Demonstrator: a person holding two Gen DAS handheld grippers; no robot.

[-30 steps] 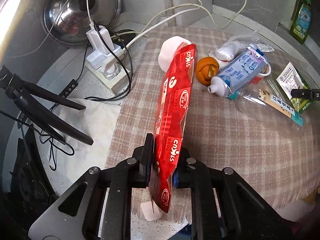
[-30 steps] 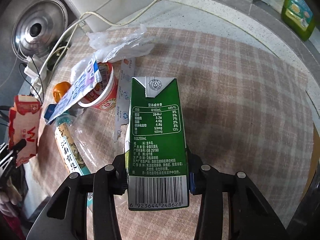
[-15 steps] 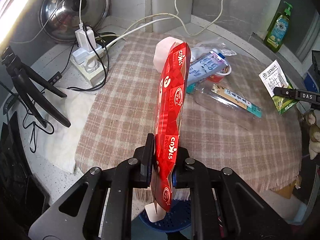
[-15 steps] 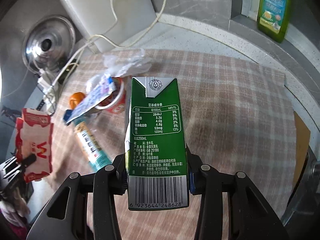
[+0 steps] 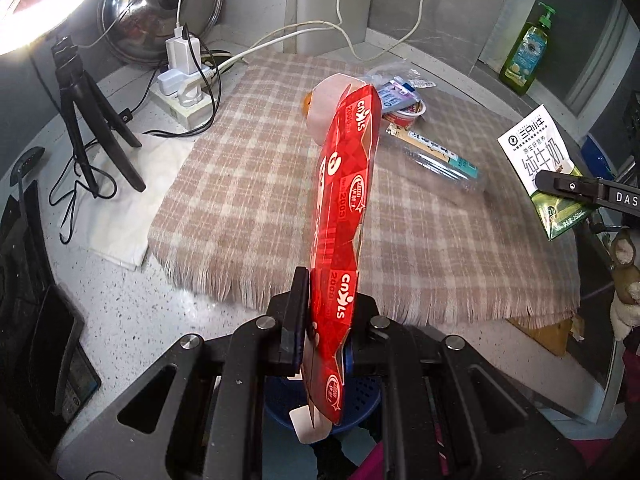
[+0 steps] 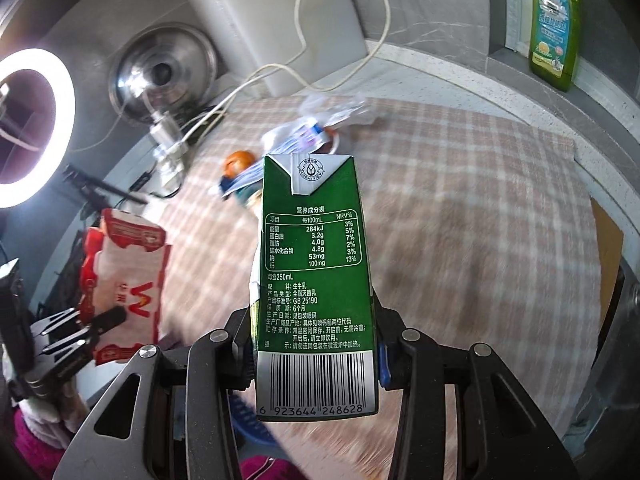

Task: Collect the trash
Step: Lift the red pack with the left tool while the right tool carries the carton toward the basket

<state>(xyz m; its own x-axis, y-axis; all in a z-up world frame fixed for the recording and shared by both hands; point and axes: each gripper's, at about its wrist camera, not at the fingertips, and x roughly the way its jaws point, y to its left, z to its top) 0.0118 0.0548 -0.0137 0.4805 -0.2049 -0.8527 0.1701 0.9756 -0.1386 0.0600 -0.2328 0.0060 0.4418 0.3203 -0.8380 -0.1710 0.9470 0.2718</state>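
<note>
Both cartons have been lifted back from the checked tablecloth [image 5: 248, 184]; the flattened red carton [image 5: 344, 216] is clamped in the left hand-held gripper [image 5: 324, 336]; the green milk carton [image 6: 316, 280] is gripped by the right hand-held gripper [image 6: 316, 356].

ring light [image 6: 24, 128], pot lid [image 5: 160, 12], soap bottle [image 6: 554, 24], tripod [image 5: 88, 120]

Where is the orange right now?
The orange lies on the checked cloth, toward its far left in the right wrist view, beside the crumpled wrappers and just past the green carton.
</note>
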